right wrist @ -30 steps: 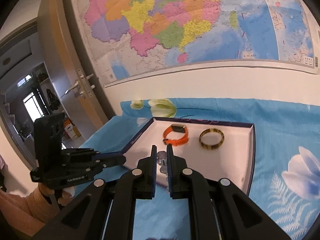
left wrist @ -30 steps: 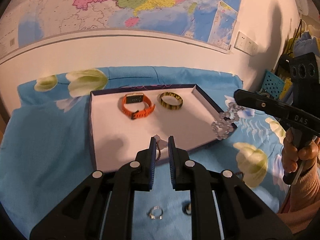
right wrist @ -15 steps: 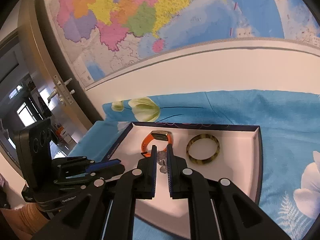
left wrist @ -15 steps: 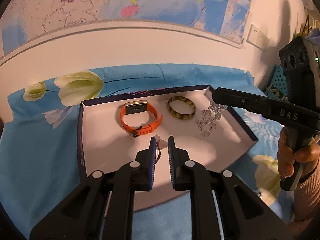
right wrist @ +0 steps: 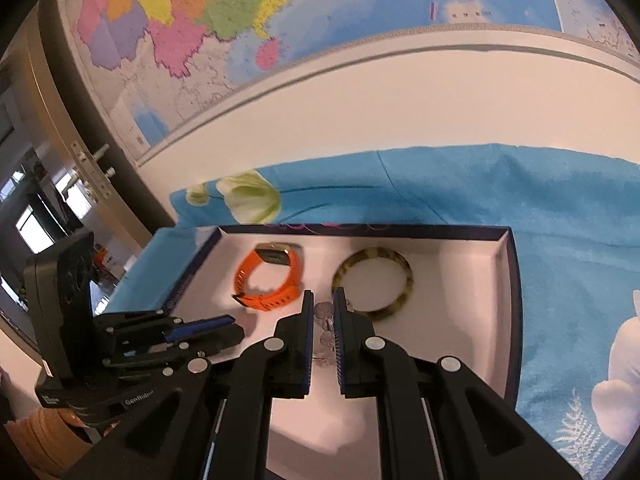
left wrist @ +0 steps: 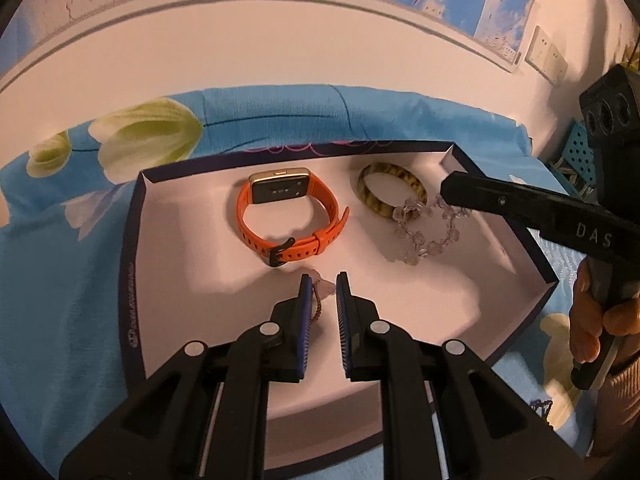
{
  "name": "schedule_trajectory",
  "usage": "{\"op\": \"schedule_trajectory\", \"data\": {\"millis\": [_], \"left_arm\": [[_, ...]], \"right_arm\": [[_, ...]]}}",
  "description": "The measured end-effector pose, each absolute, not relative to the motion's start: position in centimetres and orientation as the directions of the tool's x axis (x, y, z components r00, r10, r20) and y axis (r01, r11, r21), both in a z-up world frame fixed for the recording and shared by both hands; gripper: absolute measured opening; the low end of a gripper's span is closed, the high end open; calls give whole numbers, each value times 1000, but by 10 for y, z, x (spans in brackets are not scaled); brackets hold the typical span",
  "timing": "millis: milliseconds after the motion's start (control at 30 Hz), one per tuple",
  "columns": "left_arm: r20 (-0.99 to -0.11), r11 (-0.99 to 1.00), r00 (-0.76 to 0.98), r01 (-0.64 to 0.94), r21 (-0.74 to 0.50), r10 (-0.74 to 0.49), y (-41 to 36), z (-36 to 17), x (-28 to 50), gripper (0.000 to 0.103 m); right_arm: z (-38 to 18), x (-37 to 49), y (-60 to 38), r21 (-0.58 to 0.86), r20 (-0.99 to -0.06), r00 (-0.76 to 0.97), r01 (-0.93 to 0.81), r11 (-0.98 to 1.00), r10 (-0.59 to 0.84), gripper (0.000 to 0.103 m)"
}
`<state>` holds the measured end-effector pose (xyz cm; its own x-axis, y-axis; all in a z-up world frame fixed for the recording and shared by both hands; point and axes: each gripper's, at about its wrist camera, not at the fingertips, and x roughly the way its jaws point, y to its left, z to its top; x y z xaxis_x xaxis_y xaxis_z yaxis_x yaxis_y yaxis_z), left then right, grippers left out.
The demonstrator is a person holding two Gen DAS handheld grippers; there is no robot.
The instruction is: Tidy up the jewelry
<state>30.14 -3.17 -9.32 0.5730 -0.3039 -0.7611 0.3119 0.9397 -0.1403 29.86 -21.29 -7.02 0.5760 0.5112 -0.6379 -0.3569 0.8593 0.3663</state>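
Note:
A white tray with a dark rim (left wrist: 132, 264) (right wrist: 514, 280) lies on the blue flowered cloth. In it are an orange watch (left wrist: 288, 216) (right wrist: 272, 280) and a yellow-brown bangle (left wrist: 390, 194) (right wrist: 376, 284). My left gripper (left wrist: 323, 288) is over the tray's middle, shut on a small beaded chain with a pale pendant (left wrist: 318, 300). My right gripper (right wrist: 320, 304) (left wrist: 448, 190) is shut on a clear crystal bead bracelet (left wrist: 424, 232) (right wrist: 324, 320), whose loop rests on the tray floor beside the bangle.
A wall with a large map (right wrist: 240, 8) stands right behind the table. A door (right wrist: 68, 152) is at the left in the right wrist view. A blue basket (left wrist: 576, 160) sits at the far right.
Both grippers have moved forward over the tray. The crystal bracelet has come down from hanging to resting on the tray beside the bangle. The left gripper has lowered its chain toward the tray.

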Motion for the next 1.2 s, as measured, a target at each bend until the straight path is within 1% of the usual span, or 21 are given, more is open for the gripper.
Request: {"op": "schedule_trajectory", "data": {"millis": [67, 233, 267, 300, 367, 400, 433, 467, 500, 533, 567, 667, 700, 800, 967, 1200], "left_arm": [[-762, 940, 571, 311, -143, -305, -32, -94, 303, 13], [-763, 941, 571, 307, -142, -301, -36, -95, 305, 19], [-761, 941, 574, 308, -139, -301, -36, -94, 304, 24], [-759, 942, 580, 307, -132, -296, -36, -93, 304, 32], [-744, 945, 602, 301, -125, -290, -34, -89, 300, 36], [-739, 944, 607, 303, -126, -294, -33, -86, 298, 41], [-730, 945, 616, 301, -129, -296, -31, -81, 295, 43], [-718, 944, 627, 302, -133, -301, -29, -77, 292, 47], [-701, 942, 643, 306, -134, -309, -27, -71, 286, 49], [-689, 943, 657, 307, -127, -307, -25, -66, 281, 51], [-672, 945, 676, 305, -120, -303, -22, -59, 272, 55], [-638, 943, 707, 316, -102, -306, -17, -44, 250, 57], [-631, 942, 712, 321, -100, -310, -17, -40, 243, 58], [-614, 939, 723, 331, -96, -317, -12, -34, 221, 58], [-608, 930, 719, 356, -95, -337, -6, -37, 184, 58], [-637, 919, 687, 383, -92, -350, -6, -59, 145, 58]], "right_arm": [[-73, 299, -213, 353, -652, 575, -346, 869, 494, 8], [-77, 298, -218, 337, -667, 584, -315, 887, 462, 11], [-77, 298, -219, 335, -669, 586, -311, 889, 457, 12], [-77, 297, -219, 333, -670, 588, -308, 891, 454, 12], [-73, 293, -222, 329, -663, 602, -300, 895, 445, 14], [-71, 291, -223, 326, -659, 607, -301, 896, 444, 15], [-68, 286, -224, 321, -655, 614, -301, 898, 440, 16], [-63, 280, -225, 313, -648, 622, -309, 898, 440, 19], [-59, 274, -225, 306, -640, 628, -319, 897, 442, 21], [-56, 270, -225, 301, -635, 633, -326, 896, 443, 23], [-50, 260, -225, 286, -626, 641, -341, 896, 444, 24], [-41, 237, -227, 271, -606, 647, -381, 884, 464, 26], [-39, 228, -228, 262, -603, 645, -395, 881, 469, 26], [-35, 200, -226, 239, -601, 629, -446, 862, 492, 26], [-42, 152, -220, 182, -630, 599, -506, 843, 495, 26], [-67, 115, -219, 176, -695, 536, -520, 836, 479, 24]]}}
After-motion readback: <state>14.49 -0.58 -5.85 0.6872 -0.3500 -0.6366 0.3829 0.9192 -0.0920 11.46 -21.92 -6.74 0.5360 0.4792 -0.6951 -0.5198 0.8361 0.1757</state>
